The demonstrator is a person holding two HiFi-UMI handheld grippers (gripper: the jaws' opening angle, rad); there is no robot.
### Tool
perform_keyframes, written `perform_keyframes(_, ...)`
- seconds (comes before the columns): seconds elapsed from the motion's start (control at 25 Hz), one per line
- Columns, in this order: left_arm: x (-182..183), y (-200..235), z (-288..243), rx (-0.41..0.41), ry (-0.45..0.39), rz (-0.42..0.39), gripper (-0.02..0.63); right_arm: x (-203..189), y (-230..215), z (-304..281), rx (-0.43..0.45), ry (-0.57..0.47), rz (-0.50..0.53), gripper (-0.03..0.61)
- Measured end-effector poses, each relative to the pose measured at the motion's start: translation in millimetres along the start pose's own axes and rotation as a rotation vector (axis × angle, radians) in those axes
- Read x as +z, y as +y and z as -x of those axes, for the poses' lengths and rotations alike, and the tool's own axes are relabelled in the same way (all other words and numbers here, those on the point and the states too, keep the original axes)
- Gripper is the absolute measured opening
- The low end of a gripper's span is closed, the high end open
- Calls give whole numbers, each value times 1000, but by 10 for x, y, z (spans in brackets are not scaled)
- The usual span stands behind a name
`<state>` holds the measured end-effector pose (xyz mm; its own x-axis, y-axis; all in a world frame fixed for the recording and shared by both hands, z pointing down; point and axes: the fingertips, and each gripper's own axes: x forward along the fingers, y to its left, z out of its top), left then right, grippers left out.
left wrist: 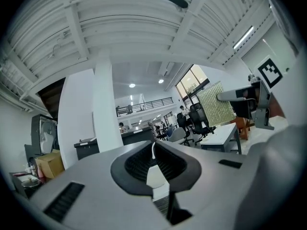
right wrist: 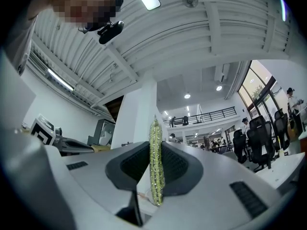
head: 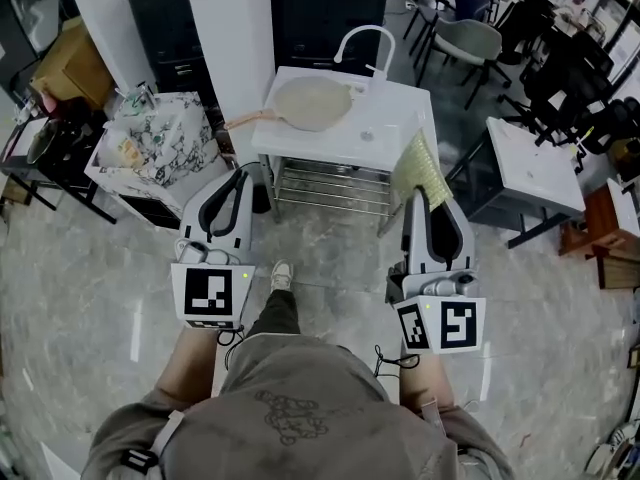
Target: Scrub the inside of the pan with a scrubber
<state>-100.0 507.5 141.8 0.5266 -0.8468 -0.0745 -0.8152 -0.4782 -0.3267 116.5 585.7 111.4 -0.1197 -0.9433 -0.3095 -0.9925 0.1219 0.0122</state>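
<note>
Your right gripper [right wrist: 156, 143] has its jaws clamped on the scrubber [right wrist: 155, 171], a glittery yellow-green pad that stands on edge between the pads and pokes out past the tips. Your left gripper [left wrist: 154, 146] has its jaws pressed together with nothing between them. You hold both grippers up in front of you, on the near side of the white table [head: 395, 128]. The right one and its scrubber are at the table's near right corner, and the left one is off its near left corner. The pan [head: 312, 102] lies open side up on the table's left half. Its handle [head: 245, 121] reaches past the table's left edge. A faucet [head: 362, 40] arches over the table's far side.
</note>
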Motion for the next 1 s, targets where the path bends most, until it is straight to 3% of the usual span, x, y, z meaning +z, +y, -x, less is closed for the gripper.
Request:
perform_keyframes(0.52, -407, 255, -796, -38, 14, 3, 32, -417, -124, -709, -10, 27, 10, 76)
perform_keyframes(1.0, -898, 813, -1764, -68, 66, 20, 32, -949, -179, -1909, 12, 78, 1, 77)
